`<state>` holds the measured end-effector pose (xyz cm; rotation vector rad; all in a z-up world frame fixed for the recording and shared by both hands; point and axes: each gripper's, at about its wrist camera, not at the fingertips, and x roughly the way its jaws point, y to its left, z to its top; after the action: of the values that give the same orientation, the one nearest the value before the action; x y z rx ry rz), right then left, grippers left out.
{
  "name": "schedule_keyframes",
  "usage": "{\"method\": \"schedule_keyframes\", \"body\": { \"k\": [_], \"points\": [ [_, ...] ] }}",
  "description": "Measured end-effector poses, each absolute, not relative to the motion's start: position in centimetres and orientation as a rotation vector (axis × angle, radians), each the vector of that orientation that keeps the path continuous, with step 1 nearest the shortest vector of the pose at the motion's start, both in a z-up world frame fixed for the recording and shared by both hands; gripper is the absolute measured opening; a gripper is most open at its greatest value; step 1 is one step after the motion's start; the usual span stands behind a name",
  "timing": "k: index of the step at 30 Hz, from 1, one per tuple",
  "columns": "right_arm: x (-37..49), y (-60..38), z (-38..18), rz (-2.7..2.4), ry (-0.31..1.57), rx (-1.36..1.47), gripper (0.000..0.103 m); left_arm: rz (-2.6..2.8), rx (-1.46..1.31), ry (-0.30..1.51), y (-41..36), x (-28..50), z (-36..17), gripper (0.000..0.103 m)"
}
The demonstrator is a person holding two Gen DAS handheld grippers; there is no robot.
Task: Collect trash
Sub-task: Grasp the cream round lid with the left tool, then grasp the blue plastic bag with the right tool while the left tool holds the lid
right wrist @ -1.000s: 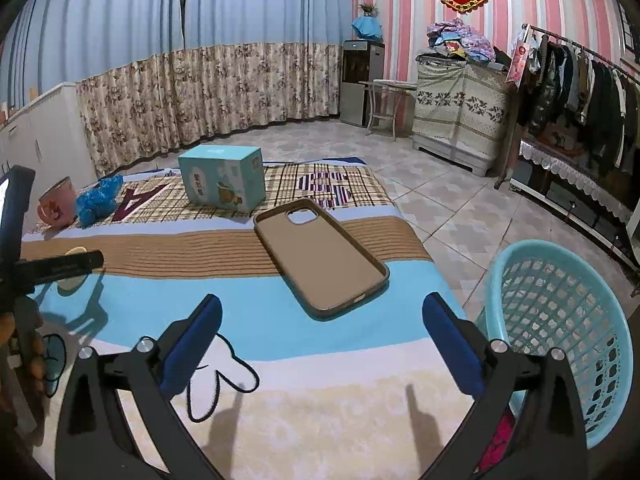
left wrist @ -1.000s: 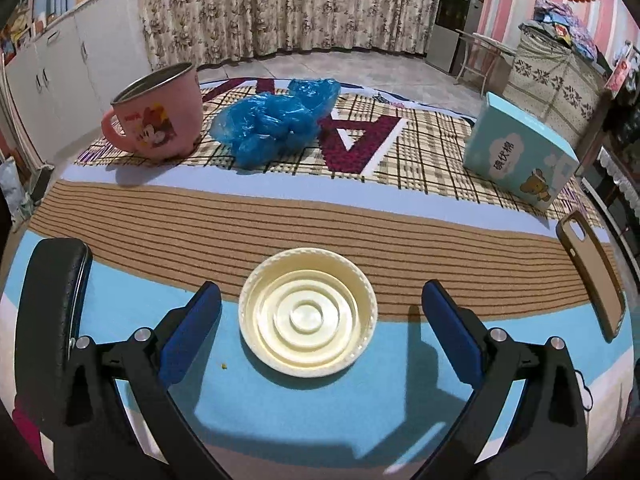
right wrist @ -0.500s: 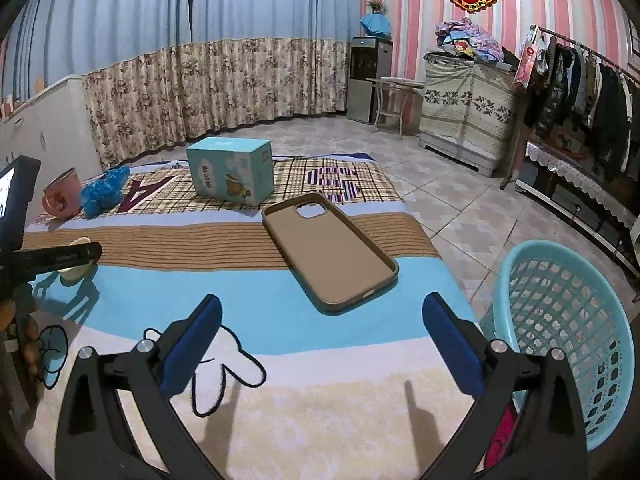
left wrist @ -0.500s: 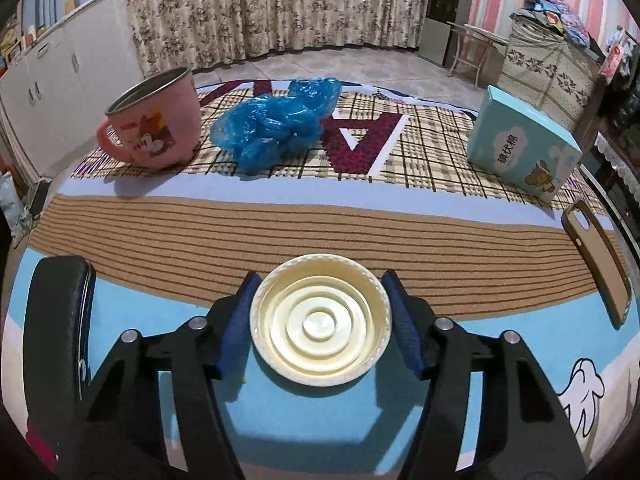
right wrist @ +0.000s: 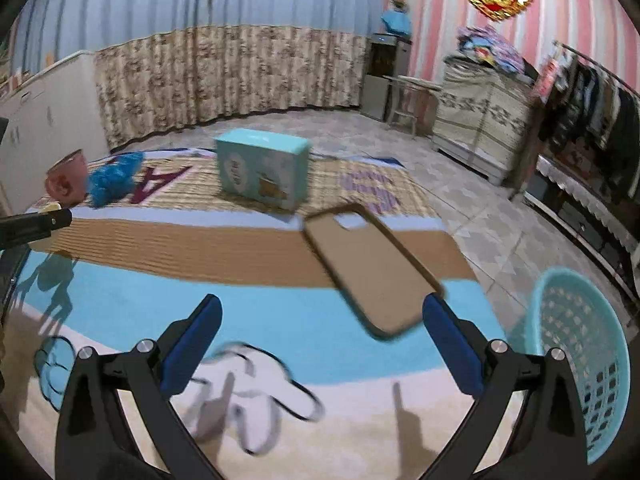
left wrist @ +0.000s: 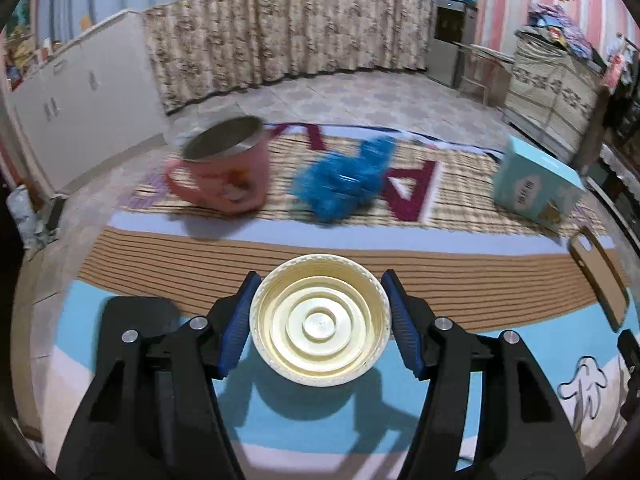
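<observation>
While the left hand-held gripper point(left wrist: 319, 322) clamps the round cream plastic lid point(left wrist: 319, 319) above the blanket's blue band, the right hand-held gripper point(right wrist: 320, 344) gapes wide, empty, beside the teal plastic basket point(right wrist: 586, 360).

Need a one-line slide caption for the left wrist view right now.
Left tongs shut on a cream plastic lid above the blanket; pink mug behind.

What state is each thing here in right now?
left gripper: shut on the yellow lid
yellow lid: held, open side up
right gripper: open, holding nothing
pink mug: upright
blue plastic bag: crumpled
teal box: closed
phone case: lying inside up
basket: upright
</observation>
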<state>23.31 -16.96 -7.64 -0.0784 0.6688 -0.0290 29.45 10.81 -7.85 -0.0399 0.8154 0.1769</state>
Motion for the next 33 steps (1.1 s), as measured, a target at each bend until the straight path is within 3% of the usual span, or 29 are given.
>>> {"method": "schedule_keyframes", "body": {
  "k": [15, 33],
  "points": [
    [29.0, -2.8, -5.9, 0.199, 0.638, -0.173, 0.098, 0.405, -0.135, 0.719, 21.9, 25.1, -6.0, 0.060],
    [40.1, 5.9, -9.4, 0.305, 0.739, -0.194, 0.096, 0.473, -0.184, 0.661, 23.3, 26.0, -7.2, 0.060]
  ]
}}
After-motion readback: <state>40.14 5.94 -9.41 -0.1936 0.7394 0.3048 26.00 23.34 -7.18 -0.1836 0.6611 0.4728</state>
